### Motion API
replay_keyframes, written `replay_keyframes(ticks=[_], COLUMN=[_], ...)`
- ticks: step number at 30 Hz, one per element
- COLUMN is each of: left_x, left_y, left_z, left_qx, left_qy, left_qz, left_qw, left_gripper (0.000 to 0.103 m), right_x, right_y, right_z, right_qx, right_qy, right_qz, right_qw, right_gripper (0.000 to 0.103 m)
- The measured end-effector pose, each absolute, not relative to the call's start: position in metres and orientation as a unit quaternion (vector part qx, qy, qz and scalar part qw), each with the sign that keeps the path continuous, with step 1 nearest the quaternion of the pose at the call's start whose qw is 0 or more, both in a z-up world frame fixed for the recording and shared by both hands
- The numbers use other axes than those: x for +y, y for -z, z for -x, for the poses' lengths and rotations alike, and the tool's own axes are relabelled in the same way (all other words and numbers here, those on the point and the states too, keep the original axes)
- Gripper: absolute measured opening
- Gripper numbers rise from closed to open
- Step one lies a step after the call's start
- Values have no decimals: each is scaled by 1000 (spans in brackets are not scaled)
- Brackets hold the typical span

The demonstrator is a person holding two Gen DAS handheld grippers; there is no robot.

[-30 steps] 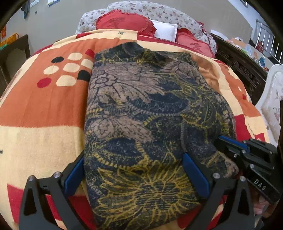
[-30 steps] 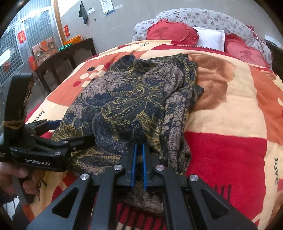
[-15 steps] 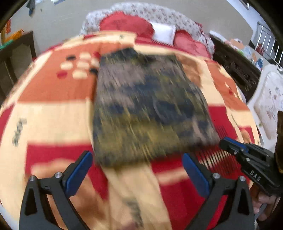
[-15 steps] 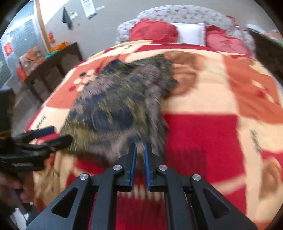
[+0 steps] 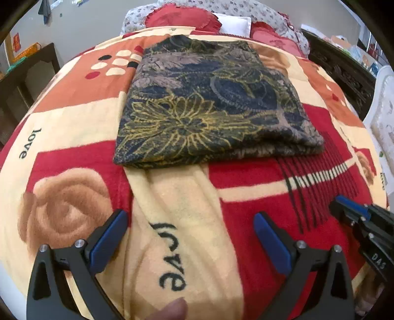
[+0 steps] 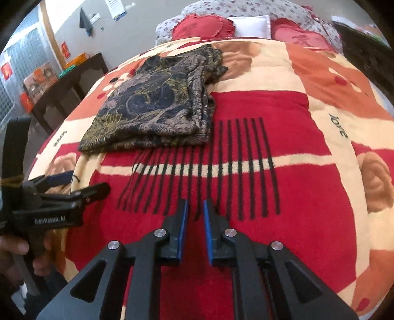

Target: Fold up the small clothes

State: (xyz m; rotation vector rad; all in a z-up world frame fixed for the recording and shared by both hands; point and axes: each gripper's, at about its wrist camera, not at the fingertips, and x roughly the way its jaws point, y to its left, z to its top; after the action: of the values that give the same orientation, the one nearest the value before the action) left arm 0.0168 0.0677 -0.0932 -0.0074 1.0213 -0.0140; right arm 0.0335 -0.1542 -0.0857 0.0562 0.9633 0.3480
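Observation:
A dark floral garment (image 5: 209,105) with gold and brown patterns lies folded into a rough rectangle on the bed blanket (image 5: 246,177). It also shows in the right wrist view (image 6: 157,108), far left. My left gripper (image 5: 190,224) is open wide and empty, well back from the garment's near edge. My right gripper (image 6: 195,209) is empty, its jaws a narrow gap apart, over the red striped part of the blanket. Each gripper shows in the other's view: the right gripper (image 5: 349,211) and the left gripper (image 6: 81,184).
Red and white pillows (image 5: 187,18) lie at the head of the bed. A dark wooden table (image 6: 71,83) stands left of the bed. A dark carved bed frame (image 5: 344,71) and a white chair (image 5: 381,115) are on the right.
Both grippers have let go of the garment and pulled back toward the foot of the bed. The right gripper's jaws have parted slightly. The garment now lies flat, folded.

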Motion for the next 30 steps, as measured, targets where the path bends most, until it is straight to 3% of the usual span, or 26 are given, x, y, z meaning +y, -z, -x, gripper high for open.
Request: replay_keyframes(ticks=[10, 18, 30], left_x=[68, 69, 71], left_y=[83, 53, -21], left_z=[-21, -19, -46], left_qx=[513, 486, 438], left_qy=[5, 0, -9], left_qz=[5, 6, 4], left_qw=[859, 874, 899], left_gripper=[103, 103, 103], right_x=[-152, -147, -144], right_y=[85, 75, -17], right_z=[-35, -45, -61], right_qx=[466, 508, 441], right_qy=[-170, -153, -152], right_qz=[-30, -7, 5], right_qw=[868, 847, 884], right_gripper=[20, 21, 21])
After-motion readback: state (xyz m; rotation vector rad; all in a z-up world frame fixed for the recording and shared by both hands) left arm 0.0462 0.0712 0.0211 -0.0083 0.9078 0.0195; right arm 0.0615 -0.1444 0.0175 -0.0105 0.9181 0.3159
